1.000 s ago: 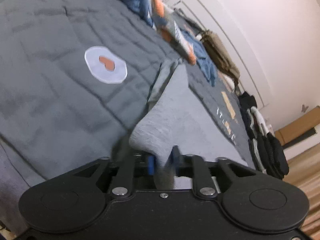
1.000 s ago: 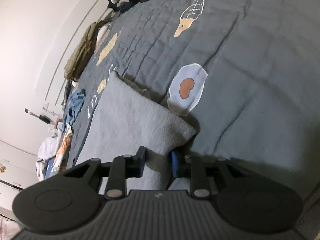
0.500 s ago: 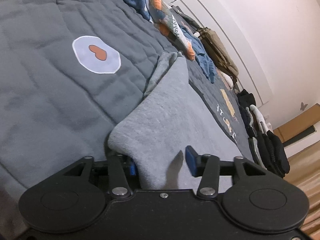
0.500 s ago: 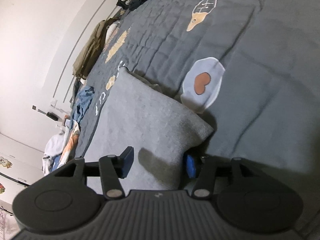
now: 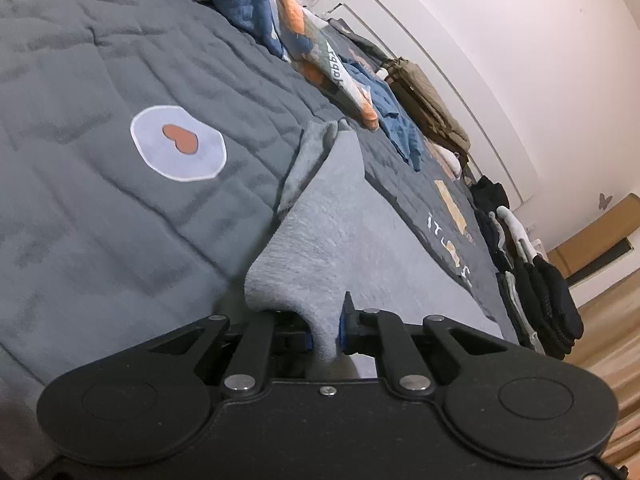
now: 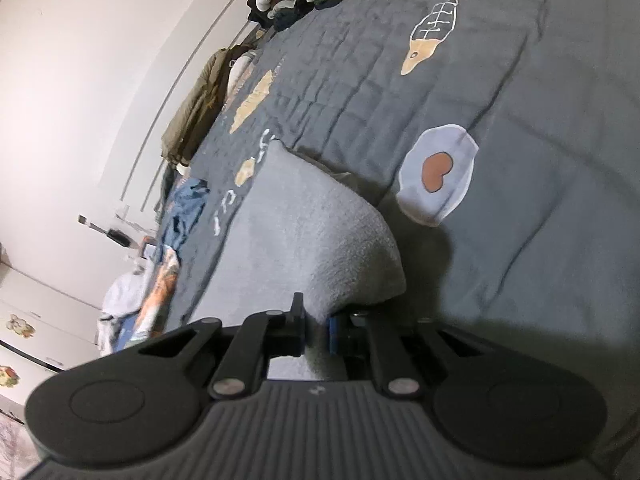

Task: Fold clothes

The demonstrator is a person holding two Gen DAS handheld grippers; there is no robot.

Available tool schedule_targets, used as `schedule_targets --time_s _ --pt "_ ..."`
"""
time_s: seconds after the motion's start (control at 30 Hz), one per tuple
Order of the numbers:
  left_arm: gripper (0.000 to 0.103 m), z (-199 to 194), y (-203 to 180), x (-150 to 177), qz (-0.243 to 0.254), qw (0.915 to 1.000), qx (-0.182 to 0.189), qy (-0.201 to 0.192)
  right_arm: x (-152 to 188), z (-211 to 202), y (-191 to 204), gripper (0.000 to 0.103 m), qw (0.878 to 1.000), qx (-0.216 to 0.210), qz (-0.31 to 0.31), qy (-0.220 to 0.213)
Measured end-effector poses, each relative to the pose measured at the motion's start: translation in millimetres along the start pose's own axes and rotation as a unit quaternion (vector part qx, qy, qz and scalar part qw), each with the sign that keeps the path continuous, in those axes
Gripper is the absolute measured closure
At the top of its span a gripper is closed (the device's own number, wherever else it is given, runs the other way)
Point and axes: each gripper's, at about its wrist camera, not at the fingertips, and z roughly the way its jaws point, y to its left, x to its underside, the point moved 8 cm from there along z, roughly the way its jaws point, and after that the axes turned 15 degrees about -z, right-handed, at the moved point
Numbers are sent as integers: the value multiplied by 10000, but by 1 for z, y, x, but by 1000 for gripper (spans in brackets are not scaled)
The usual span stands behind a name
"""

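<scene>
- Left hand-held gripper: its jaws have just been closing and are now clenched on a near corner of the grey garment, with cloth pinched between the blue pads.
- Right hand-held gripper: its jaws have likewise just been closing and are clenched on the other near corner of the grey garment, with a fold of fabric caught between the pads.
- The grey garment lies on the bed's dark grey quilt, stretching away from both grippers toward the wall; each gripped corner is lifted slightly off the quilt.
- A fried-egg patch is on the quilt just beside the garment's edge; the right wrist view shows an egg patch on the other side.
- A fish-skeleton motif sits farther along the quilt.
- A blue and orange patterned pile and an olive-brown garment lie along the wall side of the bed.
- Dark folded clothes are stacked at the bed's far end.
</scene>
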Motion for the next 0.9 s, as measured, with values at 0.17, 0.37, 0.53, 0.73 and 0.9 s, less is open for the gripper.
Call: schedule_targets --time_s 0.17,0.37,0.53,0.73,0.9 --pt "93 -17 -2 -4 82 9999 -4 72 5 -14 4 94 9996 -98 245 91" --pt "93 -45 -3 -6 270 9993 -25 241 15 -40 12 94 9995 -168 197 204" --pt "93 -71 2 -2 274 9990 2 351 34 -67 14 94 9993 -193 146 271" --pt "92 -82 22 8 287 9966 -423 645 55 -84 9 91 9984 80 -225 506" --pt "71 -83 43 7 650 9876 -1306 588 58 -81 -7 71 9834 1070 -1256 758"
